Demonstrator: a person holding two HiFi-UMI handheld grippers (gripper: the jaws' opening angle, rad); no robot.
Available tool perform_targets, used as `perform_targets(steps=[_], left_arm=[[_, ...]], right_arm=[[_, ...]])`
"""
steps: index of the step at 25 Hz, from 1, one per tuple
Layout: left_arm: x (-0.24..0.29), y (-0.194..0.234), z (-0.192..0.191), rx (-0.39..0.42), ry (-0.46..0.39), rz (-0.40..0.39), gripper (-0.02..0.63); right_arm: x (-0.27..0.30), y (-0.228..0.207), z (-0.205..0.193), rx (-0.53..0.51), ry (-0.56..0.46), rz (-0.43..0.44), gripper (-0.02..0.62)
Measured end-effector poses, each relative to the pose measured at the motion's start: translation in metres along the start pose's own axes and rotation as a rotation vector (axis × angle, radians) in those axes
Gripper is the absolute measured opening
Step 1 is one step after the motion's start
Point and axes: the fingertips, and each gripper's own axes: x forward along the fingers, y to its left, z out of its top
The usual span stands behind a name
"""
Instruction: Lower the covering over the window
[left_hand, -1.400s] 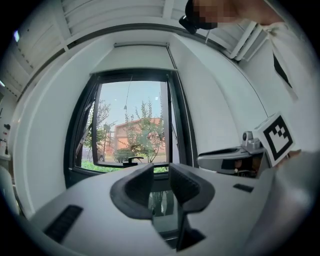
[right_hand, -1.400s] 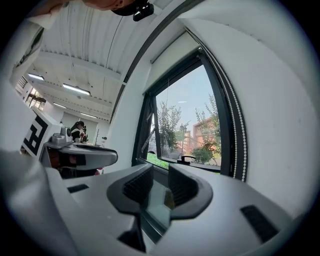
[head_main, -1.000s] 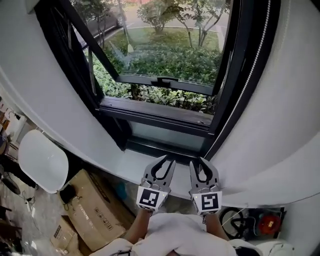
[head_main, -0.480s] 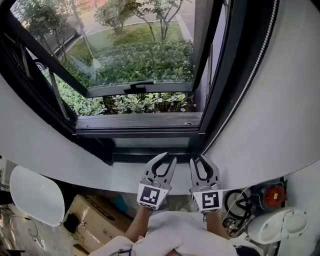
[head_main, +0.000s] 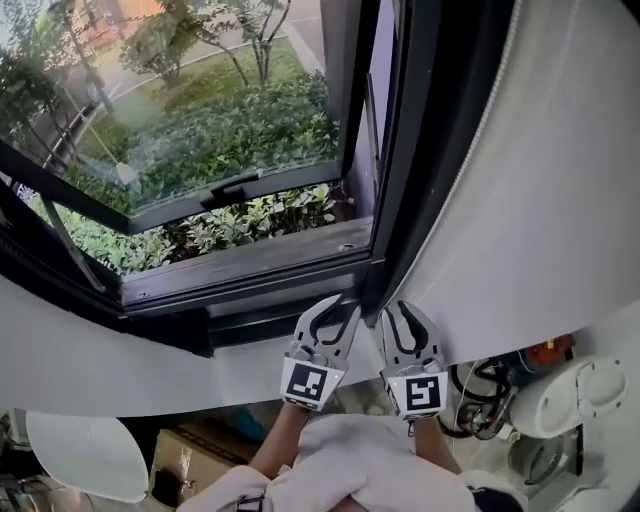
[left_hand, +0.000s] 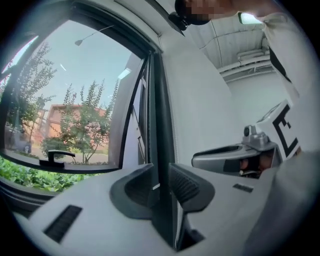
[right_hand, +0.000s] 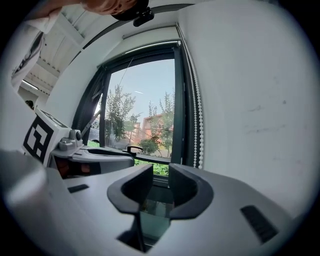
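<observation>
cord: white beaded cord (right_hand: 198, 120), hangs vertical, upper right of the claws
nearer: right claw (head_main: 398, 308)
claws: left claw (head_main: 337, 305) and right released, empty

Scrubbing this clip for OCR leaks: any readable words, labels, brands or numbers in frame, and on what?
No readable text in any view.
Left cube on the left gripper: black-and-white square marker, a code pattern, no letters.
Right cube on the right gripper: same kind of marker, no letters.
Cardboard box: any print is too small to read.
</observation>
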Motion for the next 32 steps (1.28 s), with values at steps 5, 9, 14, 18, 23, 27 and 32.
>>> perform_targets(steps=[5, 9, 14, 18, 23, 27, 32], left_arm=[[0.027, -0.015, -0.004, -0.017, 0.009, -0.088, 0.101], [0.048, -0.025, -0.005, -0.018, 0.015, -0.147, 0.120], [0.071, -0.034, -0.007, -0.014, 0.013, -0.193, 0.143], [0.088, -0.038, -0.011, -0.012, 0.027, -0.209, 0.161], [0.107, -0.041, -0.015, -0.006, 0.043, -0.221, 0.192], [0.123, -0.044, -0.021, 0.014, 0.061, -0.213, 0.212], [0.138, -0.041, -0.029, 0.046, 0.080, -0.135, 0.208]], right_arm=[[-0.006, -0.015, -0.004, 0.005, 0.019, -0.083, 0.080], [-0.010, -0.025, -0.007, 0.005, 0.044, -0.132, 0.080], [-0.013, -0.029, -0.010, 0.013, 0.057, -0.173, 0.080], [-0.015, -0.030, -0.005, 0.005, 0.035, -0.193, 0.080], [-0.020, -0.030, -0.001, -0.002, 0.035, -0.226, 0.080], [-0.030, -0.031, 0.002, -0.003, 0.029, -0.257, 0.080], [-0.041, -0.031, 0.003, 0.003, 0.031, -0.276, 0.080]])
